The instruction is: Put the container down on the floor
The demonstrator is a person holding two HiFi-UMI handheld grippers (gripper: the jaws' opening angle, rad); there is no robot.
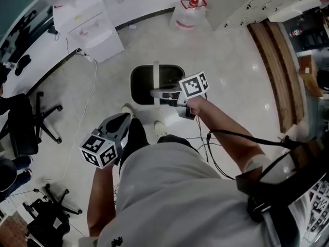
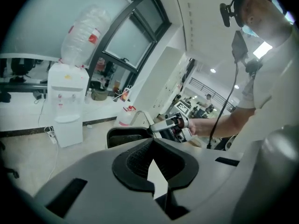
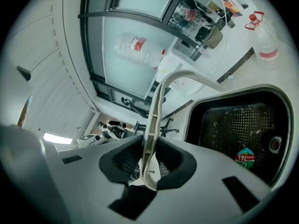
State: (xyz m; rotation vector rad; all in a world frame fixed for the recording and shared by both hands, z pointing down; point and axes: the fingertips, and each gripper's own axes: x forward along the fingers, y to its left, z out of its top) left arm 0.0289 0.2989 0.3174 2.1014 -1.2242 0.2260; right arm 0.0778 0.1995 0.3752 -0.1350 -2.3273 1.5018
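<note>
The container [image 1: 143, 84] is a black mesh-walled bin with a white bail handle [image 1: 156, 78], seen from above over the pale floor ahead of the person's feet. My right gripper [image 1: 155, 93] is shut on that handle; in the right gripper view the thin white handle [image 3: 157, 107] passes between the pads of the right gripper [image 3: 148, 146], and the container [image 3: 233, 129] hangs beyond. I cannot tell whether its base touches the floor. My left gripper [image 1: 126, 117] is held low at the left, shut and empty. The left gripper view shows the left gripper [image 2: 153, 146], the container [image 2: 122, 136] and the right gripper [image 2: 154, 129].
A white water dispenser [image 1: 85, 22] stands at the back left, with a cable [image 1: 94, 86] trailing across the floor. A water jug [image 1: 189, 13] sits on the floor at the back. A black office chair [image 1: 28, 122] is at the left, and wooden edging [image 1: 275, 71] runs along the right.
</note>
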